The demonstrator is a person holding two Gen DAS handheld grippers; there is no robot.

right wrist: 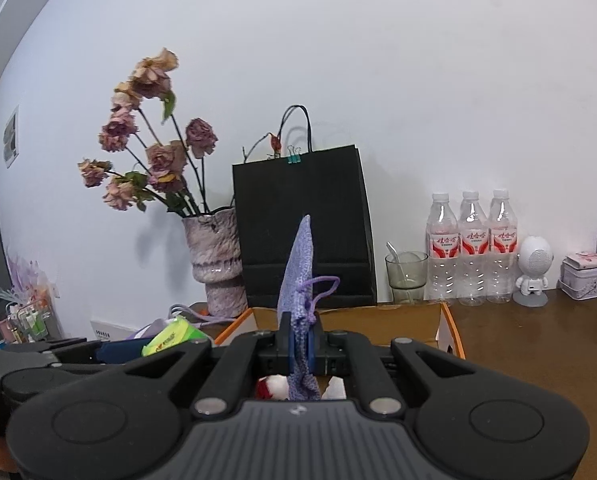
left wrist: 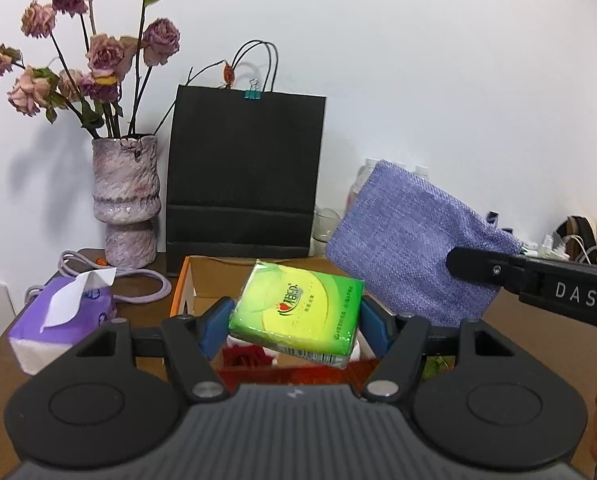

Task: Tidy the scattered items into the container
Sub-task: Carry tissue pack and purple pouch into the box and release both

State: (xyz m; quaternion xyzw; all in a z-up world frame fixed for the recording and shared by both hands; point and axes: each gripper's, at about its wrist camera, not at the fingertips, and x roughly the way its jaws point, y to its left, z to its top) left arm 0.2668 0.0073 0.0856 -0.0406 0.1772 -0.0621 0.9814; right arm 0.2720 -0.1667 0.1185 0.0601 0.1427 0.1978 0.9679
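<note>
My left gripper [left wrist: 296,320] is shut on a green tissue pack [left wrist: 298,308], its blue pads pressing both short ends. The pack hangs tilted over an open cardboard box [left wrist: 186,280] with an orange rim. My right gripper [right wrist: 302,344] is shut on a purple knitted pouch [right wrist: 298,264] that stands up edge-on from its jaws, over the same box [right wrist: 418,320]. In the left wrist view the pouch [left wrist: 410,236] hangs just right of the green pack. Red and white items [left wrist: 250,356] lie in the box under both grippers, mostly hidden.
A purple tissue pack [left wrist: 58,320] lies on the brown table left of the box. Behind stand a vase of dried roses [left wrist: 124,200], a black paper bag [left wrist: 246,176] and a lilac cable [left wrist: 146,280]. Three water bottles [right wrist: 472,248], a glass [right wrist: 406,276], a white figurine [right wrist: 534,272] and a tin [right wrist: 584,276] line the back right.
</note>
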